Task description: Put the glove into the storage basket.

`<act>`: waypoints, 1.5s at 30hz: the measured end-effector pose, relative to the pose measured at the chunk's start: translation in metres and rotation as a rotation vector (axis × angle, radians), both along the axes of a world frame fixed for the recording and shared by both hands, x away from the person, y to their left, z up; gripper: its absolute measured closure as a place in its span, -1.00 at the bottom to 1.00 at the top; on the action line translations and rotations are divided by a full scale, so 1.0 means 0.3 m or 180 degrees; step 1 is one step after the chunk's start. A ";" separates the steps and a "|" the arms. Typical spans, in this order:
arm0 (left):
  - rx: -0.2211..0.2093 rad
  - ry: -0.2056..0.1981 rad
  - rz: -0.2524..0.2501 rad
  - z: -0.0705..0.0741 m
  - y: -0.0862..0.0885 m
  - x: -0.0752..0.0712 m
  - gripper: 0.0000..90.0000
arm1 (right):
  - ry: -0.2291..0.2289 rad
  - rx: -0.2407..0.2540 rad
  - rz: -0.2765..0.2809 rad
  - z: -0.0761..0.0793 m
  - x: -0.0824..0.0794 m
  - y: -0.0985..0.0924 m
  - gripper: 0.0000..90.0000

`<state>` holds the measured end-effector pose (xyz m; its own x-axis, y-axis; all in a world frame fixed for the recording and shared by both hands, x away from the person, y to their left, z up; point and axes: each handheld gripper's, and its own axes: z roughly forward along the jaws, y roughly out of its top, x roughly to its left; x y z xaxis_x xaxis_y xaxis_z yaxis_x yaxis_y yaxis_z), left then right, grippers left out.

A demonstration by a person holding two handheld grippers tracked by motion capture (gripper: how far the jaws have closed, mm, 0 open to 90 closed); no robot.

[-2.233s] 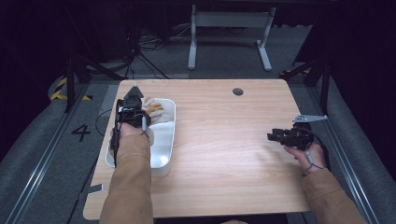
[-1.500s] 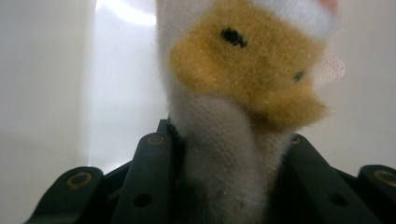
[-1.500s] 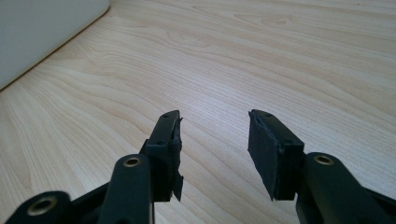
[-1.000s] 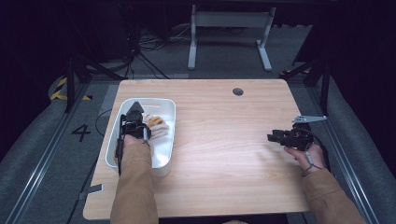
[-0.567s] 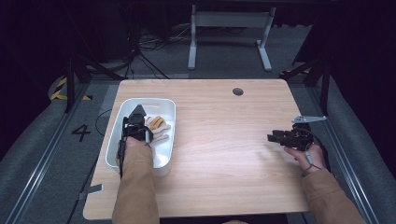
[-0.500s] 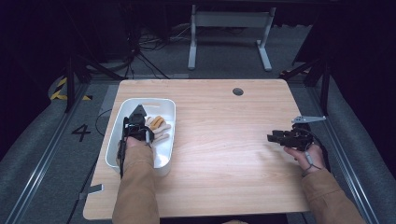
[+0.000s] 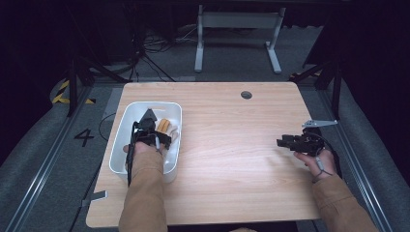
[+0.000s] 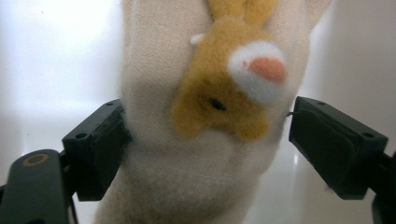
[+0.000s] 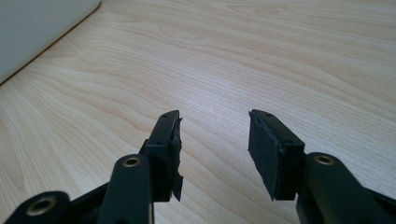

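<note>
So the left tool (image 8: 205, 140) has just been opening up — its jaws now stand apart on either side of the cream sock (image 8: 196, 154), the one with a fuzzy tan animal face and a pink nose stitched on. The left jaw looks like it's brushing the fabric, but the right one is clear of it, so I'd call that a let-go, not a grip. Compared with a second ago, when that hand sat over the same spot in the white bin (image 7: 126, 140), the place hasn't really changed — only the jaws have.

My read: the sock is dropped off. It lies inside the bin, at the left of the worktop (image 7: 232, 159), with the left hand over it.

The right tool (image 9: 214, 154) is wide open with nothing between its jaws, hovering low over bare wood near the right edge, same as in the earlier shots.

Writing-wise, not much — a big "4" (image 7: 83, 137) marked on the floor left of the worktop. No brand or label readable on the sock or the bin.
</note>
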<state>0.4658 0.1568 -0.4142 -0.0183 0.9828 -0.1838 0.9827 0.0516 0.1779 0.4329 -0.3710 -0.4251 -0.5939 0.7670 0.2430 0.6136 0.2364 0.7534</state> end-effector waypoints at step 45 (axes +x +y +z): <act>-0.1035 -0.2365 -0.1701 0.272 -0.231 -0.136 -0.94 | -0.0119 -0.0139 0.0058 0.010 -0.013 0.023 0.16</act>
<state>0.4248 0.0876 -0.3326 0.6462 0.7269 -0.2324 0.5336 -0.2126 0.8186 0.4290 -0.3640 -0.4221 -0.6158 0.7654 0.1870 0.5806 0.2804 0.7644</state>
